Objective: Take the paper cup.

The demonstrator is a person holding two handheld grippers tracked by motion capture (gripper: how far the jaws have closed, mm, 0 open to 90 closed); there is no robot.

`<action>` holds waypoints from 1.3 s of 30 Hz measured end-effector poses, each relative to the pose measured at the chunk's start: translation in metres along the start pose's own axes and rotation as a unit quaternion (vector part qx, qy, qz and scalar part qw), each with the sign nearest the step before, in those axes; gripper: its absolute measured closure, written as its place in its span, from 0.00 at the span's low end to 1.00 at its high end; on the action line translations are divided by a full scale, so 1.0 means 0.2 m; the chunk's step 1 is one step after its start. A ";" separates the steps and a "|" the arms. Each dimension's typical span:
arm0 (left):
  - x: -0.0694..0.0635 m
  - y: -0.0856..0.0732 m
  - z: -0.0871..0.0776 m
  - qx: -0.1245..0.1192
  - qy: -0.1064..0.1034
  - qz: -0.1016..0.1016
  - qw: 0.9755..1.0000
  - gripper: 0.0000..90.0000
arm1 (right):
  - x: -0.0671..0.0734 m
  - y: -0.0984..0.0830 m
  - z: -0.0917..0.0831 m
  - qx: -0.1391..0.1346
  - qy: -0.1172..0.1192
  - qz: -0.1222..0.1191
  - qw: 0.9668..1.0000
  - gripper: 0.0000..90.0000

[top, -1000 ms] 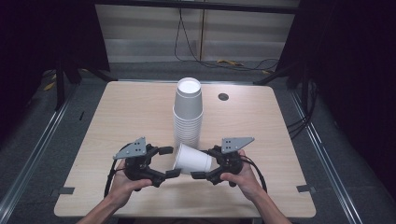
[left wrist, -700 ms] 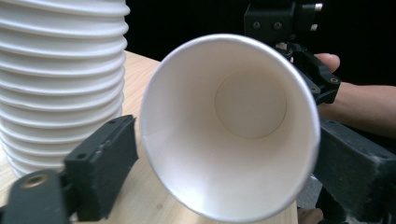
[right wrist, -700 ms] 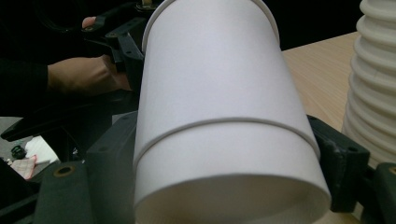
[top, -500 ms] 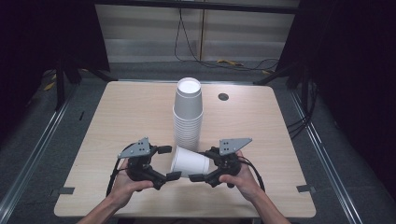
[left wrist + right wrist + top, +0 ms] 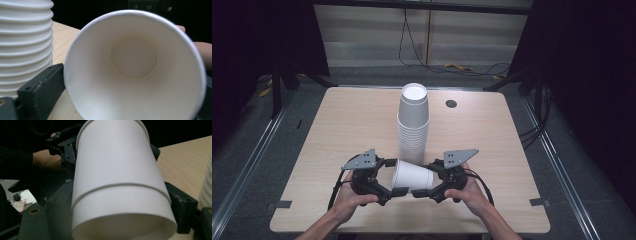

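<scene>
Cup (image 5: 412,176) lies sideways above the bench (image 5: 337,125) just in front of the stack (image 5: 413,125), rim toward my left tongs (image 5: 395,176), base toward right. Right tongs (image 5: 424,179) clamp its base end. Left jaws just opened, flank the rim, released.

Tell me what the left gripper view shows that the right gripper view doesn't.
Left gripper view: it looks straight into the paper cup through its open mouth, down to its round bottom. Right gripper view: the cup's outer wall seen from the base end, with a raised line running around it, and a hand behind it. Both: the same cup close up, the stack of cups at one edge, and the wooden table.
</scene>
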State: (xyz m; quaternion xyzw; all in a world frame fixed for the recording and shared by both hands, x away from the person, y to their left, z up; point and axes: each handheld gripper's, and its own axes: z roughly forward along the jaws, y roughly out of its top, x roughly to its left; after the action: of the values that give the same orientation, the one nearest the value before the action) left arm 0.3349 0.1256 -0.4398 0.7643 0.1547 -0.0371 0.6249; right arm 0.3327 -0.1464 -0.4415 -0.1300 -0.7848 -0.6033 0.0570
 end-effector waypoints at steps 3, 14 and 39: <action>0.00 0.00 0.00 -0.003 -0.006 0.002 1.000 0.03 | 0.00 0.00 0.00 0.000 0.001 -0.001 1.000 0.24; -0.01 0.00 0.00 0.000 -0.006 0.013 1.000 0.05 | 0.00 -0.01 0.02 -0.001 0.004 -0.003 1.000 0.24; 0.03 0.02 -0.07 0.026 0.015 0.012 0.999 0.10 | -0.01 0.00 0.02 0.049 -0.042 -0.005 0.998 0.16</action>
State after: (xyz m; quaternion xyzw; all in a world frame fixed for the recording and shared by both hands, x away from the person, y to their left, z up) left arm 0.3397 0.1391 -0.4348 0.7827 0.1536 -0.0221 0.6027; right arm 0.3343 -0.1422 -0.4440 -0.1484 -0.8154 -0.5588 0.0276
